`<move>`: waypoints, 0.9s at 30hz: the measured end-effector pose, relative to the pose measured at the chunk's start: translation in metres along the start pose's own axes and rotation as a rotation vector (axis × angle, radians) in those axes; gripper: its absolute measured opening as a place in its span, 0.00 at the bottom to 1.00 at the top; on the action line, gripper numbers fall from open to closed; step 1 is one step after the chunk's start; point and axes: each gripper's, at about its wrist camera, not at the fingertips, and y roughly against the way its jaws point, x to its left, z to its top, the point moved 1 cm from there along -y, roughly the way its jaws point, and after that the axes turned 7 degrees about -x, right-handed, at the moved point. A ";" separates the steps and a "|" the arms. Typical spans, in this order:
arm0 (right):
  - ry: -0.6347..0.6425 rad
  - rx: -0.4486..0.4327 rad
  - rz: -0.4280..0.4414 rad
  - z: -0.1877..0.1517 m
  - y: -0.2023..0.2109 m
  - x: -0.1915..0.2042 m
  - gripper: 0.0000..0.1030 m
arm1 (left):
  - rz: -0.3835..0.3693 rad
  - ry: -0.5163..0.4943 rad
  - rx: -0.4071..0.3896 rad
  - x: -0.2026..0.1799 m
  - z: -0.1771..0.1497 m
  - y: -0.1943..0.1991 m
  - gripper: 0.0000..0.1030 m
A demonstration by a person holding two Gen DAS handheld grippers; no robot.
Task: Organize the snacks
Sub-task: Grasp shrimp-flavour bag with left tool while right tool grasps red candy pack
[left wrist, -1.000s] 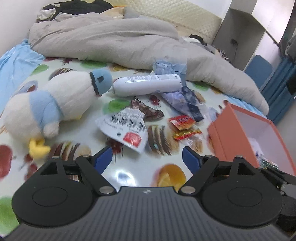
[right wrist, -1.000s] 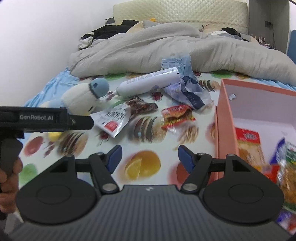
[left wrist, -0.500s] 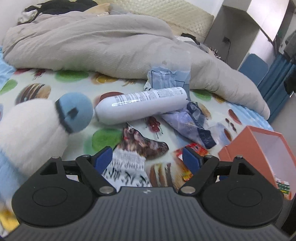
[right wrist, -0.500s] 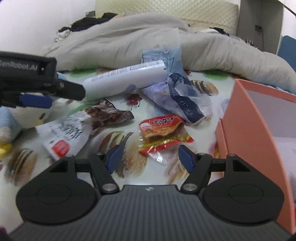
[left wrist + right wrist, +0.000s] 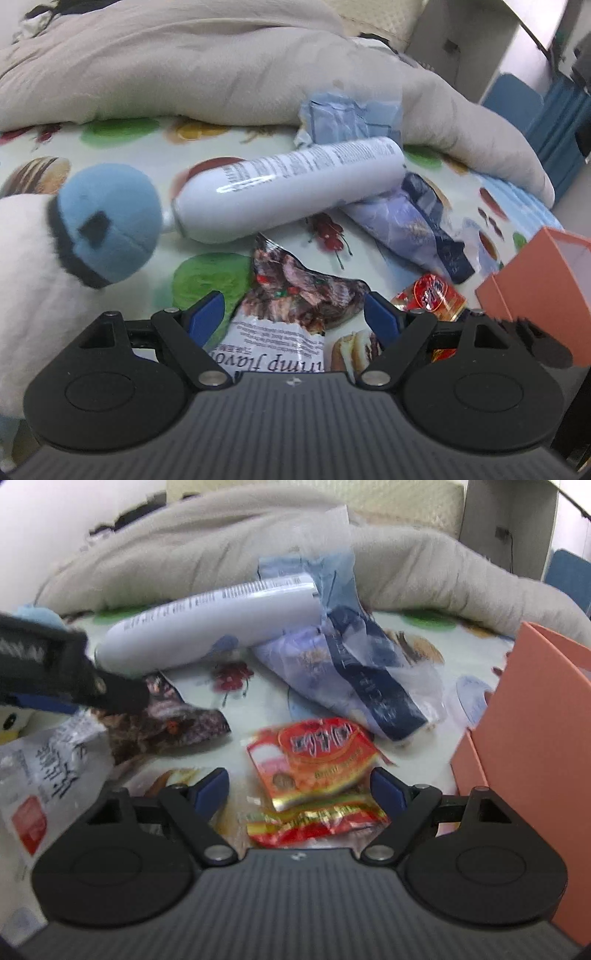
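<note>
My left gripper (image 5: pixel 293 314) is open, its blue pads on either side of a shrimp-flavour snack bag (image 5: pixel 295 295) with a dark printed top and white lower part. My right gripper (image 5: pixel 299 788) is open low over a red and yellow snack packet (image 5: pixel 314 760). The shrimp bag (image 5: pixel 162 723) also shows in the right wrist view, with the left gripper's black body (image 5: pixel 55 668) over it. The red packet (image 5: pixel 430 295) lies right of the left gripper. An orange box (image 5: pixel 532 746) stands at the right; it also shows in the left wrist view (image 5: pixel 543 291).
A white spray can (image 5: pixel 288 192) lies across the fruit-print sheet (image 5: pixel 221 147). A crumpled blue plastic wrapper (image 5: pixel 354 672) lies beside it. A white plush toy with a blue cap (image 5: pixel 74 236) sits at the left. A grey duvet (image 5: pixel 221 62) is bunched behind.
Both grippers have moved forward and lower toward the snacks. The left one now straddles the shrimp bag; the right one now straddles the red packet. Both stay open.
</note>
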 end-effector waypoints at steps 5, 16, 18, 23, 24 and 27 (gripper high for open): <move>-0.039 -0.006 0.029 0.001 -0.002 -0.004 0.71 | 0.014 0.002 0.023 0.001 -0.004 -0.010 0.83; -0.044 0.030 0.056 0.003 0.016 -0.004 0.55 | 0.032 0.055 0.037 0.001 -0.015 0.001 0.59; -0.042 0.037 0.063 0.001 0.025 -0.004 0.51 | 0.033 0.062 0.033 -0.001 -0.019 0.009 0.57; -0.019 0.076 0.075 -0.007 0.049 0.000 0.16 | 0.038 0.107 0.019 -0.005 -0.031 0.042 0.57; -0.014 0.084 0.081 -0.010 0.053 0.000 0.16 | 0.042 0.118 0.015 -0.006 -0.035 0.051 0.57; 0.003 0.119 0.093 -0.022 0.064 0.000 0.07 | 0.045 0.163 0.012 -0.007 -0.050 0.077 0.57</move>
